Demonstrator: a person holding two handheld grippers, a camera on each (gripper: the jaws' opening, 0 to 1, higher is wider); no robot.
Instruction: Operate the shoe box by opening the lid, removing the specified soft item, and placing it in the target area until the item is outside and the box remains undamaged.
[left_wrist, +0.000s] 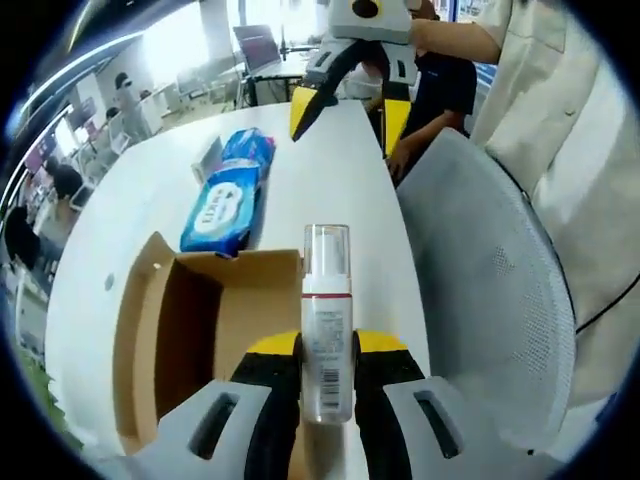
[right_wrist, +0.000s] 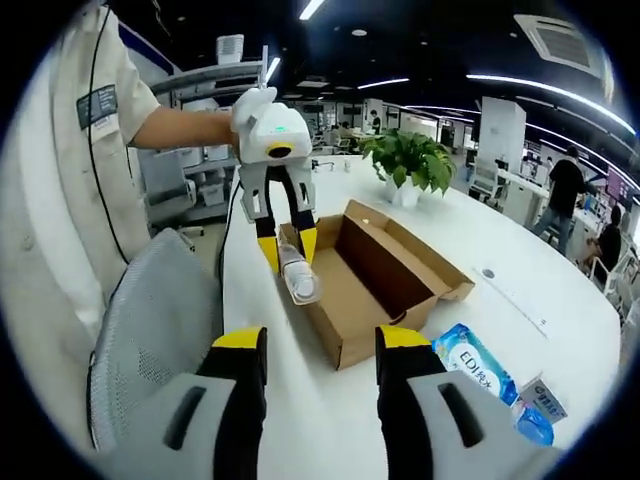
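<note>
- The clear plastic pump bottle with a white label and red band sits clenched between the yellow-tipped jaws of your left gripper; its long axis runs forward along the jaws, cap end pointing away from you; in the right gripper view the same bottle hangs slanted from those jaws, over the near long wall of the box.
- It looks rigid and slick rather than soft, with a clear cap over the pump; I'd judge the grip sits on the labelled body, so a loose squeeze could let it slide.
- The open brown cardboard shoe box lies just below and to the left of the bottle in the left gripper view; its lid flap is folded outward and I see nothing lying on the bare floor of the box.
- Your right gripper hovers with its jaws spread and nothing between them, short of the box's near end; your left is plainly the nearer hand.
- The blue soft packs of wipes lie on the white round table beyond the box, well apart from the bottle; they look like the spot to set it.
- A grey mesh chair back stands beside the table edge.
</note>
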